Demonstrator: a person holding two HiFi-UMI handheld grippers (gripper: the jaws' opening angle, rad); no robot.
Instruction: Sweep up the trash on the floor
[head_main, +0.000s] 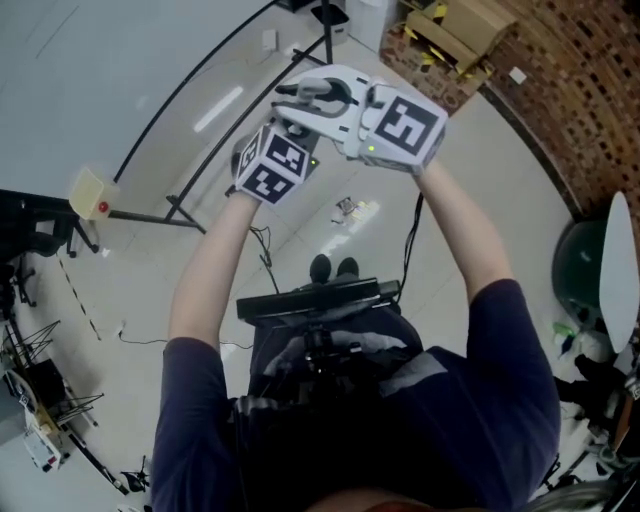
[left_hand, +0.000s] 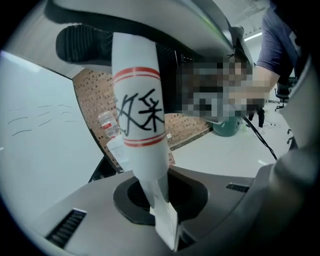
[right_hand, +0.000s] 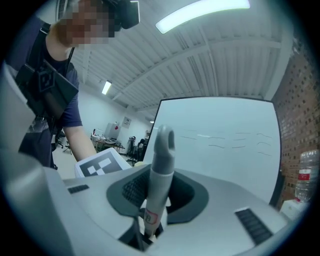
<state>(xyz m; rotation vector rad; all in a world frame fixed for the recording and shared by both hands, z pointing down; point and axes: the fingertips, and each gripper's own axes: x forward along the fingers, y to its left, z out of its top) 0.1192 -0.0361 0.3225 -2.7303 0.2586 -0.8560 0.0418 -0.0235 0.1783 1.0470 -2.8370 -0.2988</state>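
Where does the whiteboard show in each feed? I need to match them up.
Head view: whiteboard fills the upper left.
Left gripper view: whiteboard at left, behind the white handle.
Right gripper view: whiteboard centre to right, behind the grey handle.
Shared landmark: the brick wall, in all three.

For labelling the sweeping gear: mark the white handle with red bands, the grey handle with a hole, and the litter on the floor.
white handle (left_hand: 140, 112), left gripper view, on the lettering between the red bands
grey handle (right_hand: 161, 170), right gripper view, mid-shaft below the hole
litter (head_main: 347, 208), head view, middle of the scrap
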